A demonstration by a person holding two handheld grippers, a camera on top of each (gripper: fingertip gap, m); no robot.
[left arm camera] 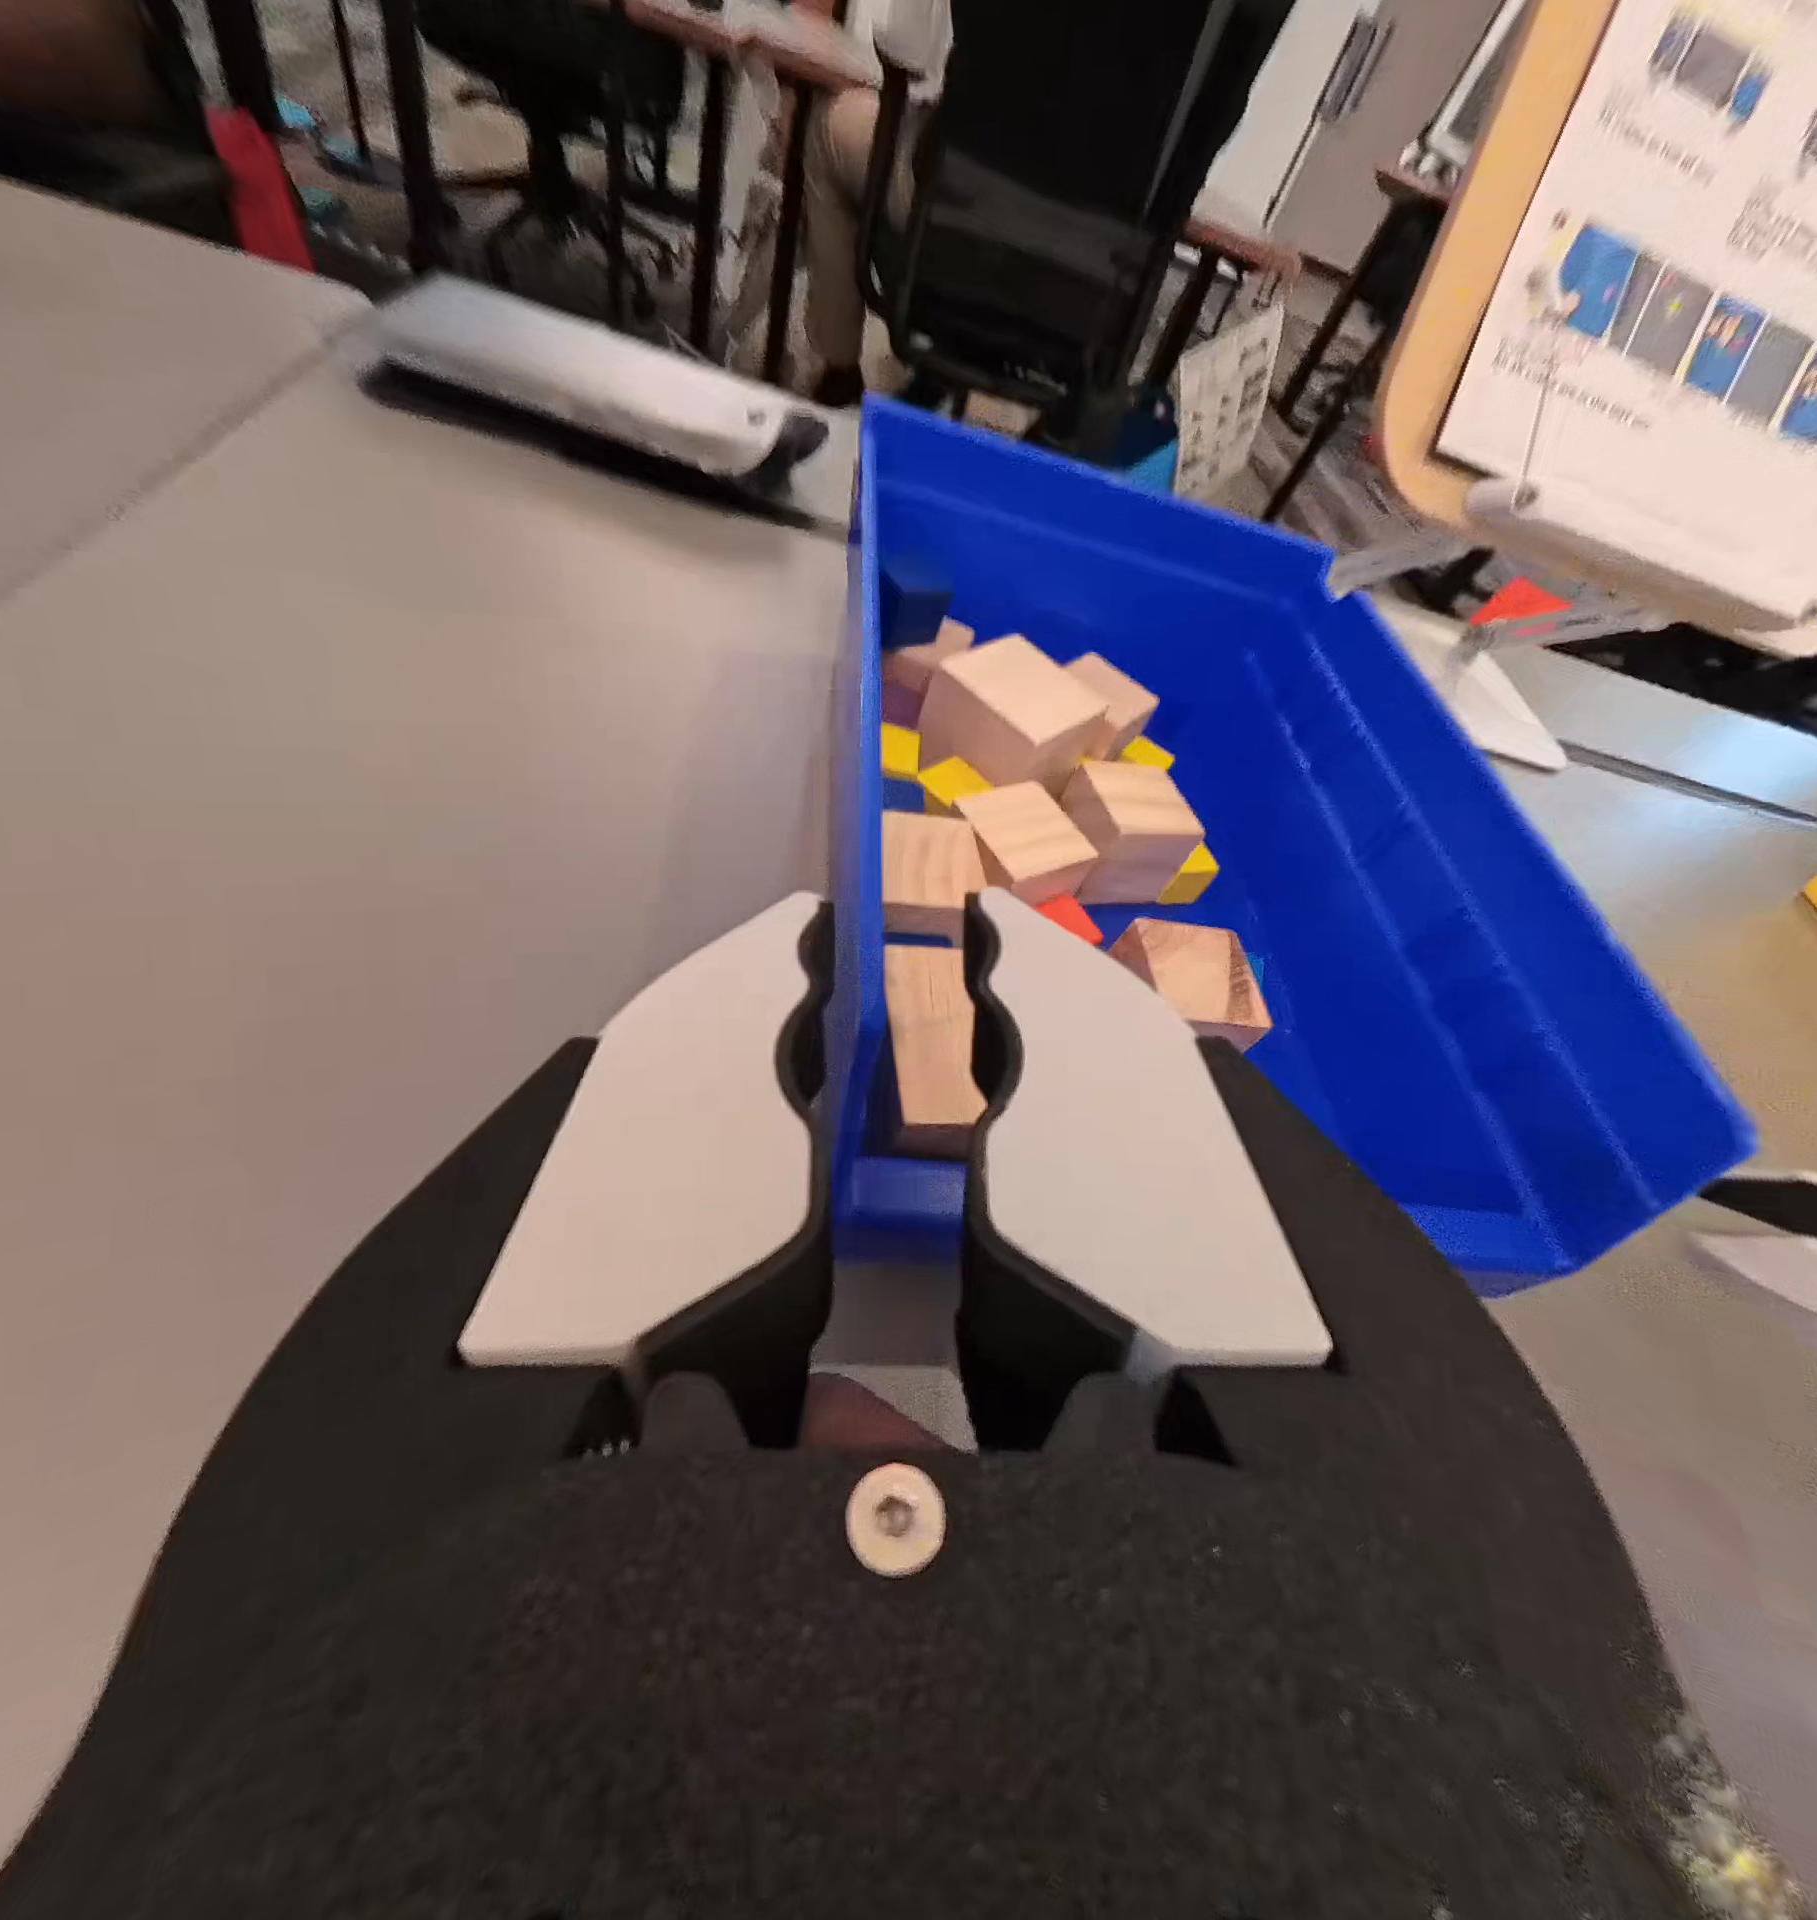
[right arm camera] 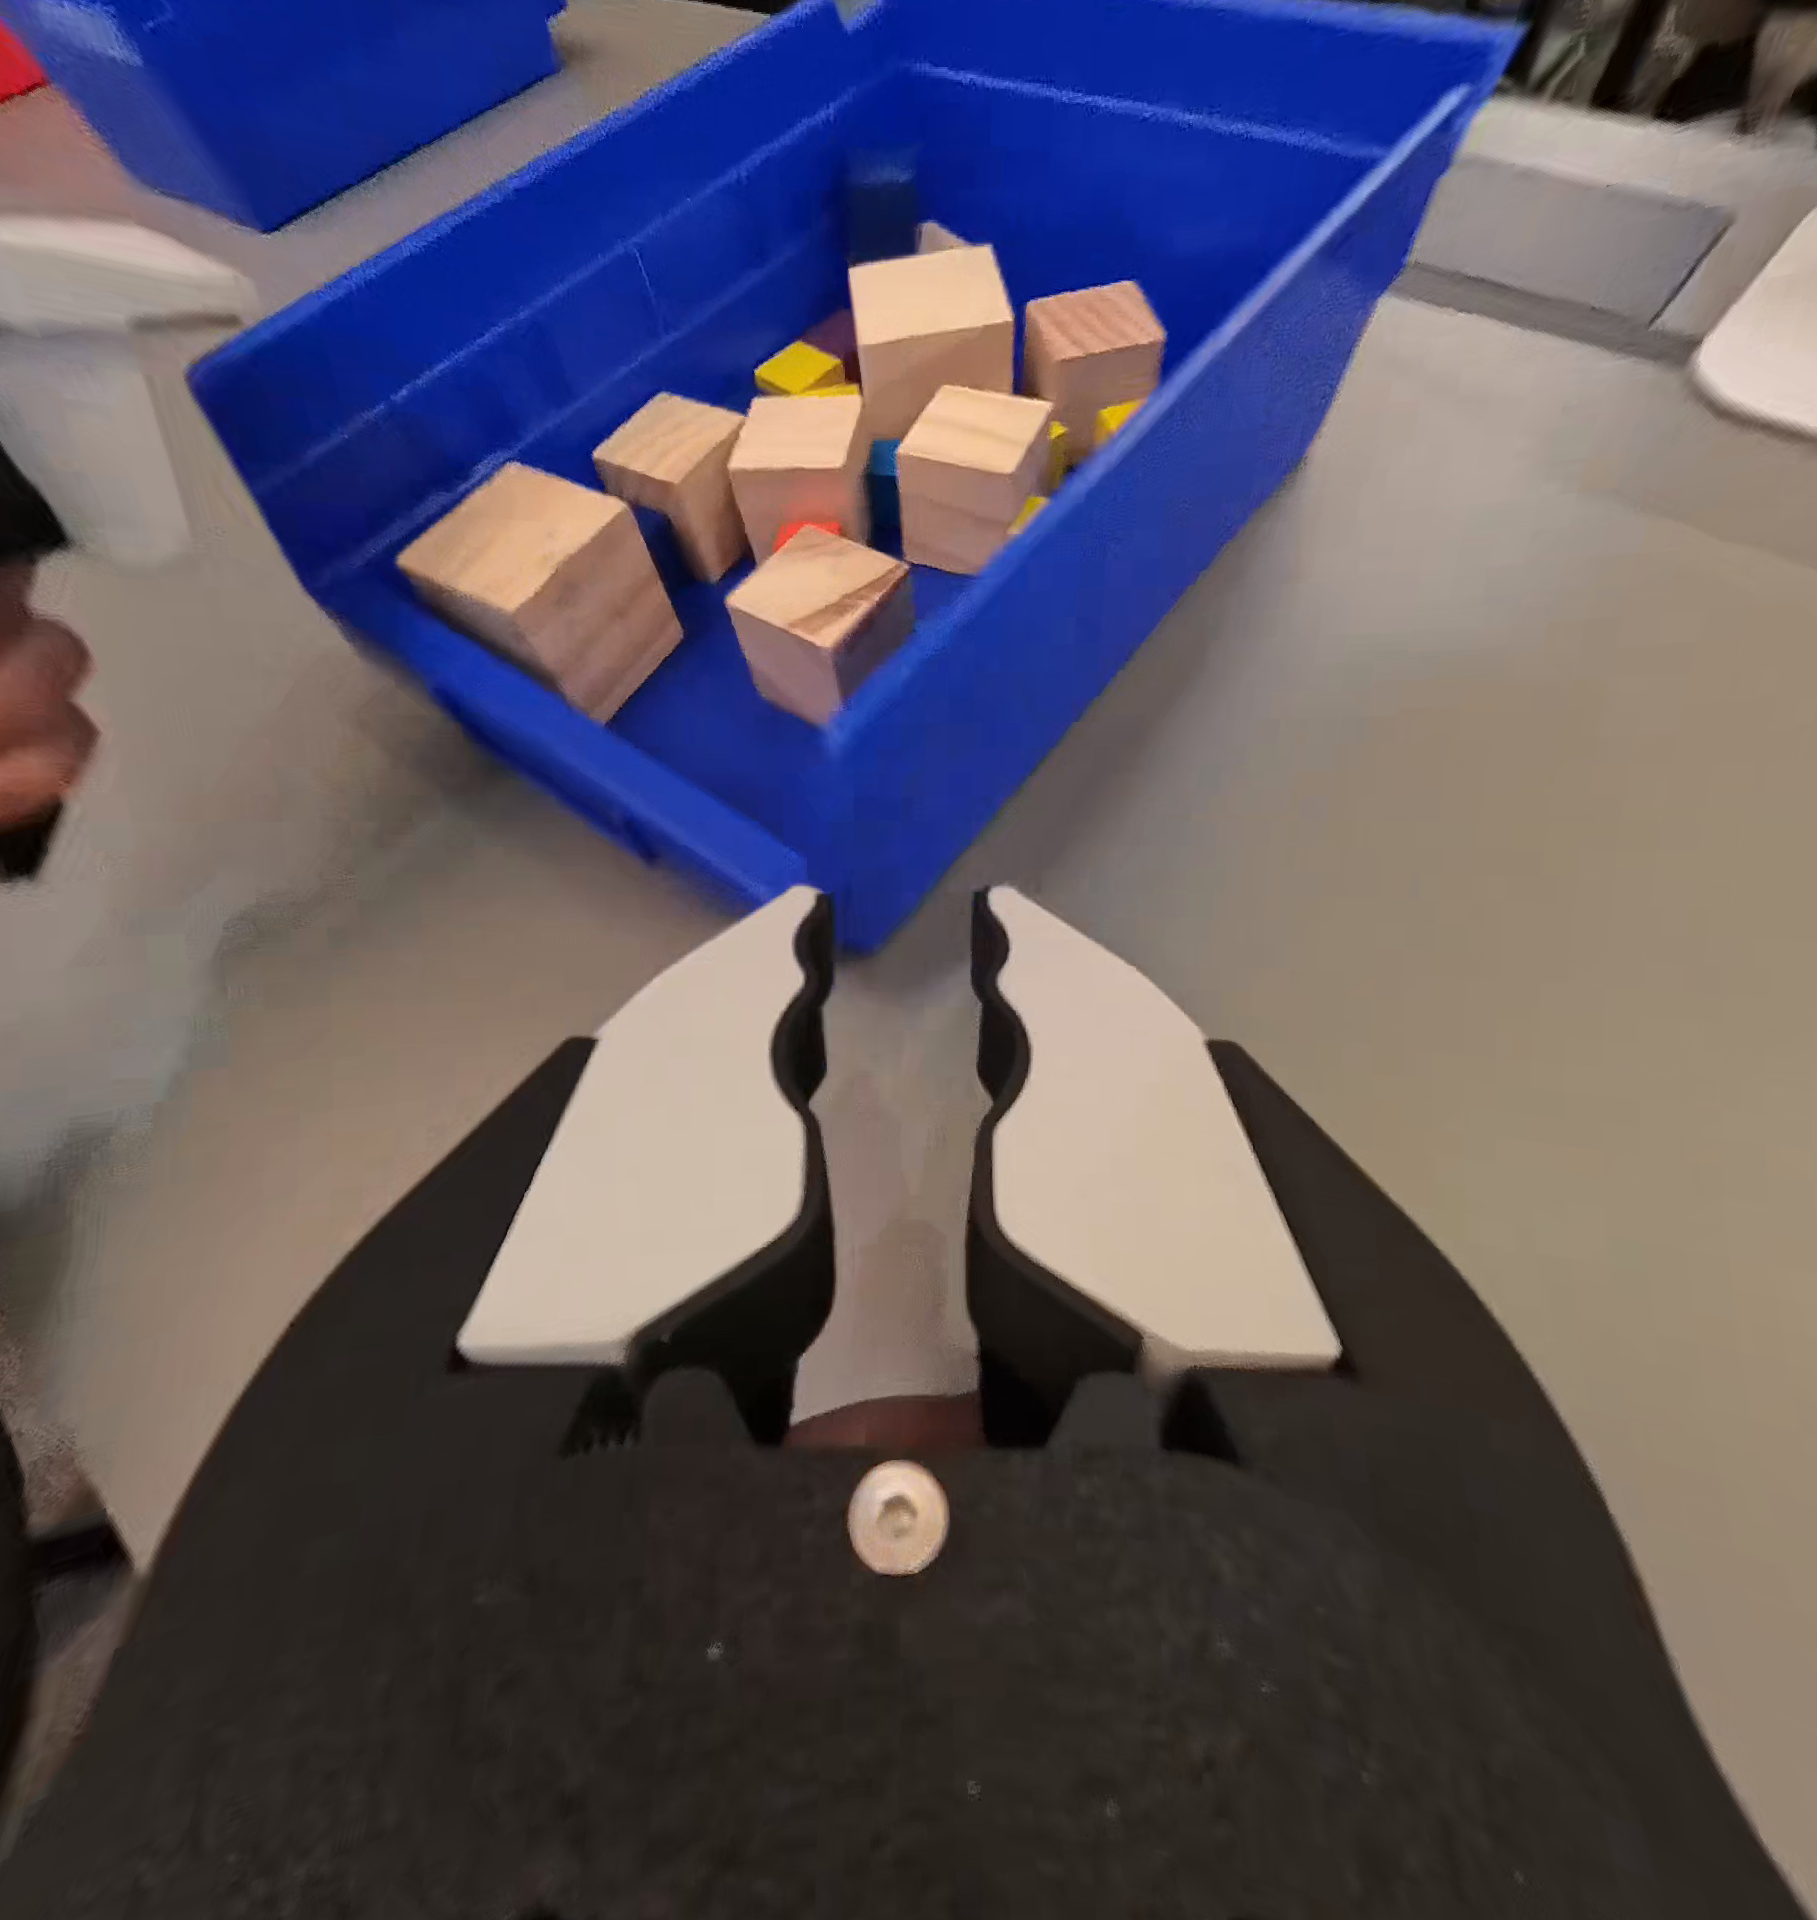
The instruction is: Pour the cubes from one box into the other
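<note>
On the grey surface (right arm camera: 1403, 727), left tongs (left arm camera: 899, 914) clamp the box (left arm camera: 1403, 883) wall, probably to tip its cubes (left arm camera: 1018, 717); right tongs (right arm camera: 899, 914) hover apart, empty.

Left gripper (left arm camera: 899, 914): I have its two fingers straddling a thin wall, one on either side, closed onto it. Right gripper (right arm camera: 902, 914): fingers parted by a narrow gap, gripping nothing, pointed forward and down. Hand (right arm camera: 10, 717): blurred at the left edge.
</note>
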